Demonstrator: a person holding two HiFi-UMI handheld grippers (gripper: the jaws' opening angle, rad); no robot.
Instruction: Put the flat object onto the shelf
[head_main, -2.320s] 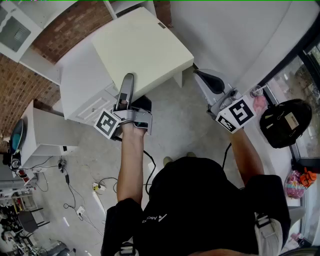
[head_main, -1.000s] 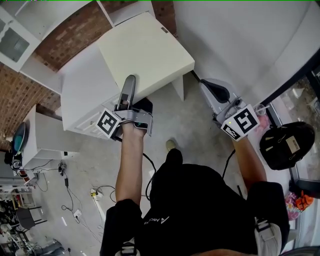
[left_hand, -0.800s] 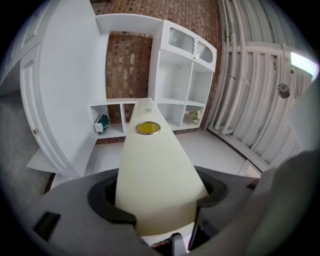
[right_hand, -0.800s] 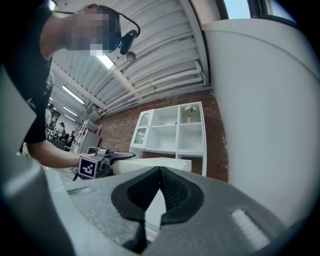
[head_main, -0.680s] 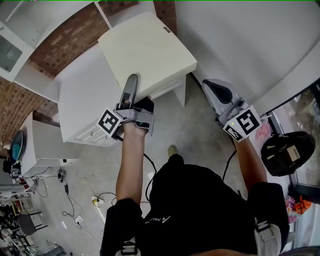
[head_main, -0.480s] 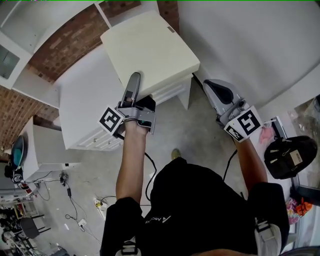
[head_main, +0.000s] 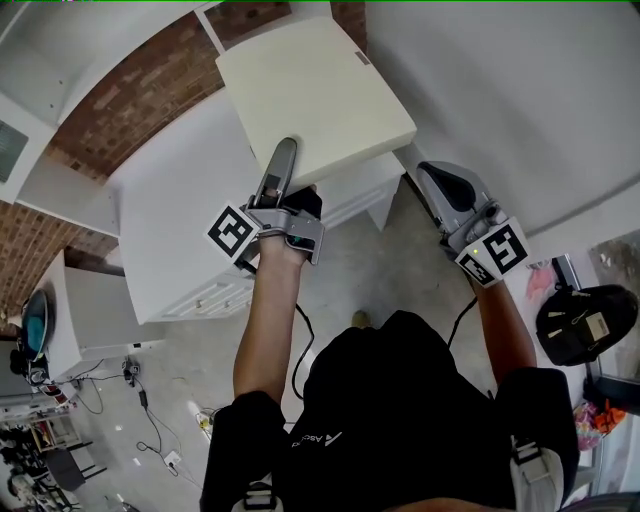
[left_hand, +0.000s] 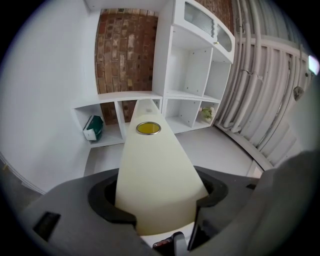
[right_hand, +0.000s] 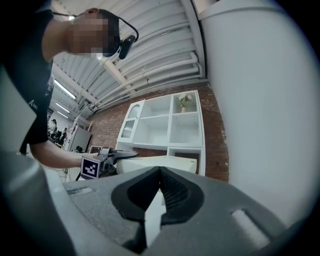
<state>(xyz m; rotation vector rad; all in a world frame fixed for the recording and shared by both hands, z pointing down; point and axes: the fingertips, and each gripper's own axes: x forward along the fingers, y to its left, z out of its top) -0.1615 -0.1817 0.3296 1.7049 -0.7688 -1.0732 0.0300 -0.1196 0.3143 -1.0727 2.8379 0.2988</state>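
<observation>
Gripping cream board (head_main: 315, 95), left claw (head_main: 283, 165) bears square marker (head_main: 233, 232).

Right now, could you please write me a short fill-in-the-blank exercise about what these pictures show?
1. The left claw grips the board, while the right claw holds ____.
2. The ring set in the board is ____ in colour.
3. The wall behind the shelf is made of ____.
4. The small box on the shelf is ____ in colour.

Missing words: nothing; yellow; brick; green.
</observation>
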